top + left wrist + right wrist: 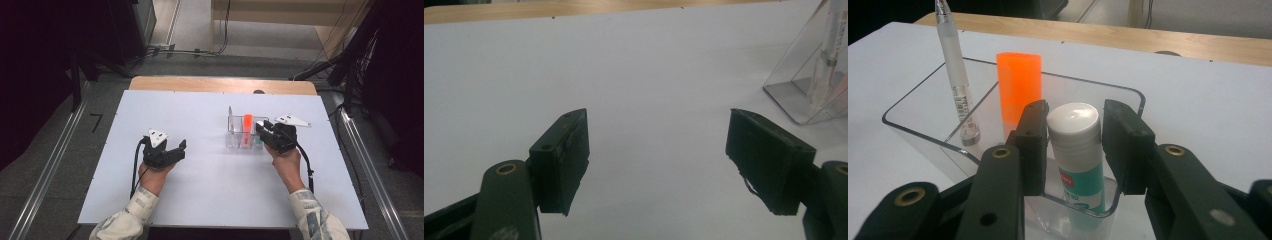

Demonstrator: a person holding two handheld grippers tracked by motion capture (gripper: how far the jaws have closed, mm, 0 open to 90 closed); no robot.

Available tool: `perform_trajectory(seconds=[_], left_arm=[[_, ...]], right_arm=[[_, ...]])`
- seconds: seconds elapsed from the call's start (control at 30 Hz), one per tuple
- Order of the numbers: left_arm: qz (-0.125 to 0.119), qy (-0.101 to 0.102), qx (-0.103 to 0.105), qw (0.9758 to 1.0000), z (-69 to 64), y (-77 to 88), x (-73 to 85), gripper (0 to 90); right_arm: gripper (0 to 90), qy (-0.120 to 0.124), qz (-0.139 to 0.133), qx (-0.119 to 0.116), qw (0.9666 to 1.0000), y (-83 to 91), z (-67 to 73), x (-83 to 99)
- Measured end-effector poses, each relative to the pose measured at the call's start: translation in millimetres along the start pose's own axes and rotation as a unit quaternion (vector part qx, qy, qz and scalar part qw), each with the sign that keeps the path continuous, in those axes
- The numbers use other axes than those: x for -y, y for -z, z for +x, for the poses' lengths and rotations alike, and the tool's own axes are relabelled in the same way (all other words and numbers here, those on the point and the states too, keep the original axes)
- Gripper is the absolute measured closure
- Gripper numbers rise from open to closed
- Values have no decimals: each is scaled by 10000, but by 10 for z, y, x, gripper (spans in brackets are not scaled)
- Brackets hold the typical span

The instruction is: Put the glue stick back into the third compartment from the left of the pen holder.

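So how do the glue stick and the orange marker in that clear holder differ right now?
The glue stick has a white cap and teal label; the orange marker is solid orange. The glue stick stands between the right tongs, which flank its cap with slight gaps; the marker stands free behind them. The marker's top is flat, the glue cap's rounded. Both stand upright in the clear holder.

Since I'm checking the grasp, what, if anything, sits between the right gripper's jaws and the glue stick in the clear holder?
Nothing visible does. The right gripper straddles the glue stick cap, small gaps either side. The orange marker and pen stand behind, inside the clear holder.
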State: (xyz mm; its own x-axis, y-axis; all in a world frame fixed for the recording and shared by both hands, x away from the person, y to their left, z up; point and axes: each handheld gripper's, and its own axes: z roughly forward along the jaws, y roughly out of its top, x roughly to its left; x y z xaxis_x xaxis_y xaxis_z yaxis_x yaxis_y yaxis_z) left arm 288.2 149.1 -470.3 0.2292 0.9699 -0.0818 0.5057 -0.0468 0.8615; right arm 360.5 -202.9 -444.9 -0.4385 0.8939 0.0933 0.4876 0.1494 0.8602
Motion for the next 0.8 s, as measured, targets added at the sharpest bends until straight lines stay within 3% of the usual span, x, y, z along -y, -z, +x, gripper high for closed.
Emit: perform_trajectory(seconds=[0.43,0.8], left_arm=[[12,11,-87,10000,54,9,7,242],[29,72,-150,9999,87,7,13,220]], right_arm=[[537,-49,-81,-78,9999,96,-23,-9],[379,-57,-47,-49,10000,177,-72,15]])
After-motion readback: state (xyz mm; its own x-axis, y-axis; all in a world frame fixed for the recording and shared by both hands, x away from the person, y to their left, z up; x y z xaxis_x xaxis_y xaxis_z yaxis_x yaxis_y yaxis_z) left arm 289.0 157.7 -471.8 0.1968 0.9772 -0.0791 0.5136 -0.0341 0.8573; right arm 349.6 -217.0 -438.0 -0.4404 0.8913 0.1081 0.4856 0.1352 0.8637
